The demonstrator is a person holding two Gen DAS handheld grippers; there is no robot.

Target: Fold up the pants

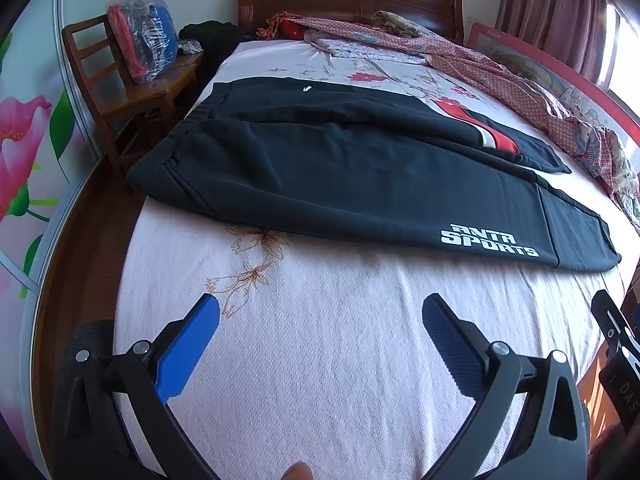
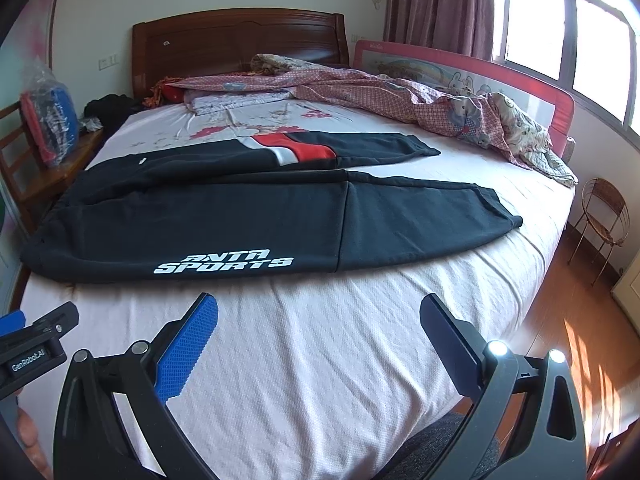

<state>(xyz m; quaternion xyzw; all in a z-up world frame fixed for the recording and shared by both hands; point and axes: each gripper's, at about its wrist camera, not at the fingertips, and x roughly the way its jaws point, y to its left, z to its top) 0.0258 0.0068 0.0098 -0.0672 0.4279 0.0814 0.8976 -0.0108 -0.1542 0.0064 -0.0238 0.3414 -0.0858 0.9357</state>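
Note:
Black sweatpants [image 1: 340, 172] [image 2: 224, 216] lie flat across the bed, waistband to the left, legs to the right. The near leg carries white "ANTA SPORTS" lettering [image 1: 490, 240] [image 2: 224, 265]; the far leg has a red and white stripe [image 1: 492, 138] [image 2: 296, 150]. My left gripper [image 1: 320, 312] hovers open over bare sheet, short of the near leg, nothing between its blue pads. My right gripper [image 2: 318, 310] is likewise open and empty, just short of the near leg's lower edge. Each gripper shows at the edge of the other's view.
The bed [image 1: 320, 360] has a pink-white sheet and a wooden headboard [image 2: 236, 40]. A crumpled patterned quilt [image 2: 440, 104] lies along the far right beside a red bed rail [image 2: 560, 112]. A wooden chair with a plastic bag [image 1: 140, 40] stands left; a wire stool [image 2: 604, 212] stands right.

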